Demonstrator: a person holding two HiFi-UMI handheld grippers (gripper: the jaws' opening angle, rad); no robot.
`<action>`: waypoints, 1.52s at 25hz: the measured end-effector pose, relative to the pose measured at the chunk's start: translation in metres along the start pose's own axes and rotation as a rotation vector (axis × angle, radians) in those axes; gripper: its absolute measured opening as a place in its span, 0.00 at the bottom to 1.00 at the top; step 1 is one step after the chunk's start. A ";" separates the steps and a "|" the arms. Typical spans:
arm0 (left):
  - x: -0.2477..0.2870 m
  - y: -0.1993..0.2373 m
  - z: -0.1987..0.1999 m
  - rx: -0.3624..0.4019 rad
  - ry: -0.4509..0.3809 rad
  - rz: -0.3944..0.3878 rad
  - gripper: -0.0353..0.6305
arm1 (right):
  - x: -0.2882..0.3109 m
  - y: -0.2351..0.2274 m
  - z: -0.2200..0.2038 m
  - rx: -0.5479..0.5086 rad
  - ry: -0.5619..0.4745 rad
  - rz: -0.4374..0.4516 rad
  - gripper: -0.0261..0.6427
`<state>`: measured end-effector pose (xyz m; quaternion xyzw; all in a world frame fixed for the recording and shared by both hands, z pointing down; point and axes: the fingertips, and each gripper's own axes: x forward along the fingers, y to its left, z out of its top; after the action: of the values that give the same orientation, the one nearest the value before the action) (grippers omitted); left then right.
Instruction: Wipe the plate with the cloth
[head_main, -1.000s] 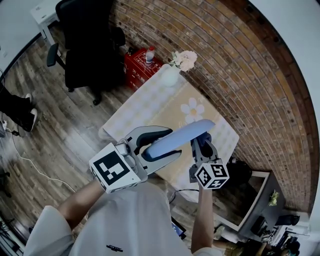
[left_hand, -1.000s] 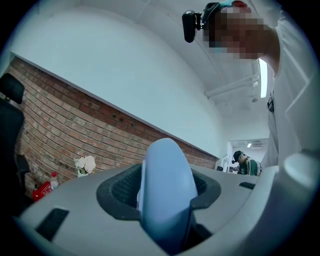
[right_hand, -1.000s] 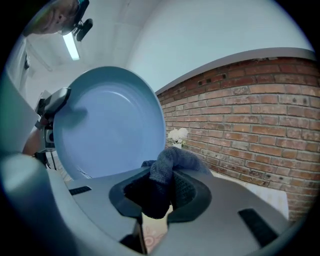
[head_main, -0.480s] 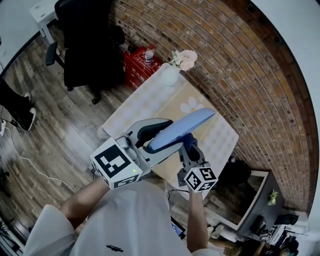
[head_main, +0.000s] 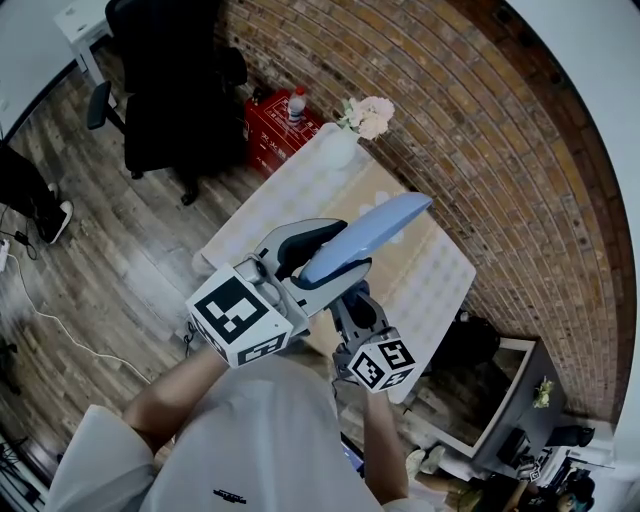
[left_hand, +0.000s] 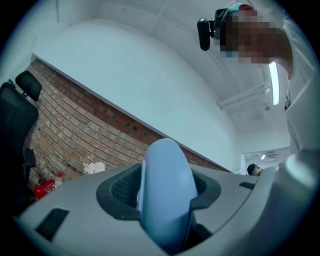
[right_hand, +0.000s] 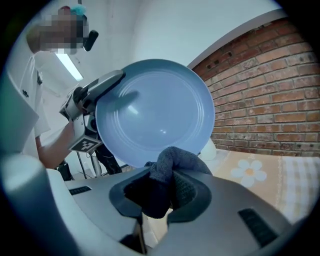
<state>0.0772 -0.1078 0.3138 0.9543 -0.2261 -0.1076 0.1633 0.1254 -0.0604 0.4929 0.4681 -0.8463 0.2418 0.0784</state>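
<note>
Left gripper (head_main: 305, 268) is clamped on the rim of the plate (head_main: 368, 235), which is held in the air above the table (head_main: 290, 200), tilted edge-up. Right gripper (head_main: 350, 300) pinches the dark grey cloth (right_hand: 172, 167). Over the last second the right gripper has slid back toward the body, and the cloth tuft now sits at the plate's lower rim (contact likely, can't confirm). Reads as the end of a downward stroke, wipe not finished.

Wall: red brick (head_main: 480, 130) — I see it behind the table (head_main: 290, 195).
Floor: wood planks (head_main: 100, 250).
Chair: black office chair (head_main: 170, 90) — left.
</note>
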 end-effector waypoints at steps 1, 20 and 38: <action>0.001 0.002 0.000 -0.002 -0.005 0.005 0.37 | 0.001 0.003 0.000 0.004 -0.003 0.010 0.18; 0.008 0.029 -0.010 -0.022 -0.015 0.119 0.37 | -0.007 0.084 0.035 0.051 -0.105 0.257 0.18; -0.002 0.041 -0.037 -0.086 0.034 0.163 0.37 | -0.039 0.085 0.079 0.098 -0.250 0.262 0.18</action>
<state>0.0694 -0.1316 0.3627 0.9265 -0.2955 -0.0871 0.2161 0.0839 -0.0311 0.3820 0.3834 -0.8905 0.2307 -0.0822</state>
